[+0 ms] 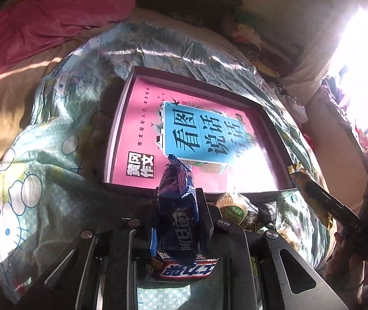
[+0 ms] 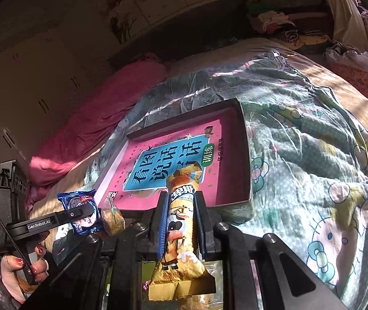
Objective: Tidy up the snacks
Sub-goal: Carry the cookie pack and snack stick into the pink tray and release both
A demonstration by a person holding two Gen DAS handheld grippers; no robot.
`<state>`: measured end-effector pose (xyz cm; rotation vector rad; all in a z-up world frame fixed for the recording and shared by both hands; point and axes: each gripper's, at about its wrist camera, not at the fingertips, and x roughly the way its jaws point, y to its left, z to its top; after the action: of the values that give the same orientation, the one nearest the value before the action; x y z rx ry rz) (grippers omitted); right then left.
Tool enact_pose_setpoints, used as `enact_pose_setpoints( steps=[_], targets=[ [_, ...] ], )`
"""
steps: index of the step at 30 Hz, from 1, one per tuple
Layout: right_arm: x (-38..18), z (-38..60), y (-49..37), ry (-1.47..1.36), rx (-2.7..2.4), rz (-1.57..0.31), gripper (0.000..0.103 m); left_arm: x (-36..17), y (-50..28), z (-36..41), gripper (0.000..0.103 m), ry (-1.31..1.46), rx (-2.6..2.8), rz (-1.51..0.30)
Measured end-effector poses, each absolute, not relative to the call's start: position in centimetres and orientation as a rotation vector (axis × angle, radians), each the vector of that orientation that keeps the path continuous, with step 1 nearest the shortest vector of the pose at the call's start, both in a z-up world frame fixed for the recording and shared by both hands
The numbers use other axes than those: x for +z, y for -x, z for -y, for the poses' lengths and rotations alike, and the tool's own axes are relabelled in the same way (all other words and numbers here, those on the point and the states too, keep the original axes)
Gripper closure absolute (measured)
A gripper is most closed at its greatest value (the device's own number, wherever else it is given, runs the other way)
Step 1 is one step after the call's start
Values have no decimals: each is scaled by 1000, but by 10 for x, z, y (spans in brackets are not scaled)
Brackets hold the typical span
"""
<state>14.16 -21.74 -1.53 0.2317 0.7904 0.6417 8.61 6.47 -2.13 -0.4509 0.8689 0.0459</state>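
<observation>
Nearest to the left camera, your left gripper [image 1: 177,206] was clamped on a dark blue snack packet [image 1: 177,206], which stood almost upright between the two black fingers [image 1: 204,206]. Just under it, close to the lens, lay a red, white and blue candy bar [image 1: 184,271], touching the bottom of the blue packet. To the right of the fingers, some other small snacks [image 1: 238,206] in clear and green wrappers were lying on the quilt [image 1: 55,155].

Your right gripper [image 2: 181,214] was also closed on a snack: a long yellow packet [image 2: 181,222] with a cartoon cow on it, held upright between the fingers with blue pads [image 2: 162,227]. Its top end reached over the near edge of the box [image 2: 246,155] in this view, and its lower end hung below the fingers.

The box was shallow and open, with dark walls, and it lay on the quilt with the cartoon cat print. A pink book [image 2: 220,180] with a large blue label covered its floor. No snack was inside the box yet.

In the right camera, your left hand [image 2: 21,266] with red nails held the handle of the other gripper. A pink blanket [image 1: 55,20] lay beyond the quilt.
</observation>
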Motion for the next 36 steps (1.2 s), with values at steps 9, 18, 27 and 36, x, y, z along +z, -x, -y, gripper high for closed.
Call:
enact_pose_setpoints(
  steps=[9, 18, 27, 36],
  targets=[
    [-15, 222, -155, -265, 631, -767, 83, -9, -97, -77, 81, 531, 16, -803],
    [-17, 217, -169, -239, 614, -757, 83, -6, -115, -88, 81, 573, 68, -743],
    [-30, 205, -180, -162, 587, -789, 83, -23, -134, -84, 81, 556, 101, -782],
    [-37, 197, -190, -103, 570, -802, 83, -36, -143, -79, 80, 545, 116, -815]
  ],
)
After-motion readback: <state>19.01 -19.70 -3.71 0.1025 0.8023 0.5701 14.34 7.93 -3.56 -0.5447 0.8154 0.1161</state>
